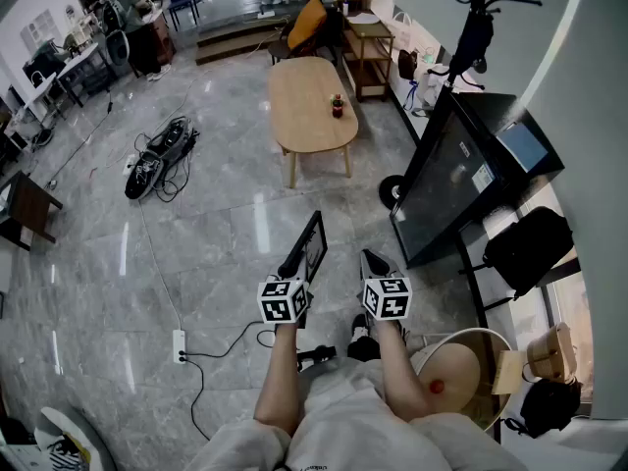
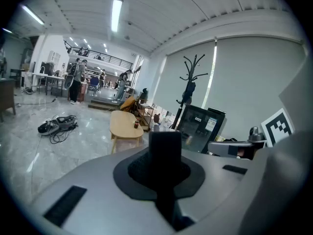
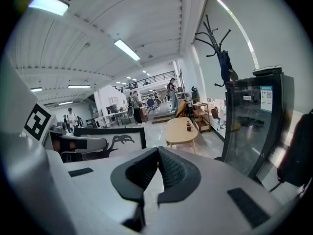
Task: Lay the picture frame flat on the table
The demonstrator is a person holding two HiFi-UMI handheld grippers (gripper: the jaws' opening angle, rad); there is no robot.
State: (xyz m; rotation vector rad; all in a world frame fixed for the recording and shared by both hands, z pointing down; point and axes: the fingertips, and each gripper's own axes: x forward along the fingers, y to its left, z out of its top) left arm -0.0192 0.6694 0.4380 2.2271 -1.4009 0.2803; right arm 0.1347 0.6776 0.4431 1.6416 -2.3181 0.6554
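The picture frame [image 1: 308,245] is held above the floor [image 1: 226,234], on the near side of the oval wooden worktop [image 1: 312,104] and well apart from it, not yet laid down. It is kept on edge, with its long axis running away from the person toward the worktop's near end. Its face, printed with a dark bird figure, is turned toward the right hand-held gripper [image 3: 157,153]. The left hand-held gripper [image 1: 292,275] is clamped narrowly on the frame's near edge. The right one is closed with nothing between its jaws. A small bottle [image 1: 338,106] is set on the worktop near its right edge. In the head view, a black glass-fronted cabinet [image 1: 461,180] is seen right of the worktop and a heap of cables [image 1: 157,160] left of it. Only grey floor tiles are seen between frame and worktop.
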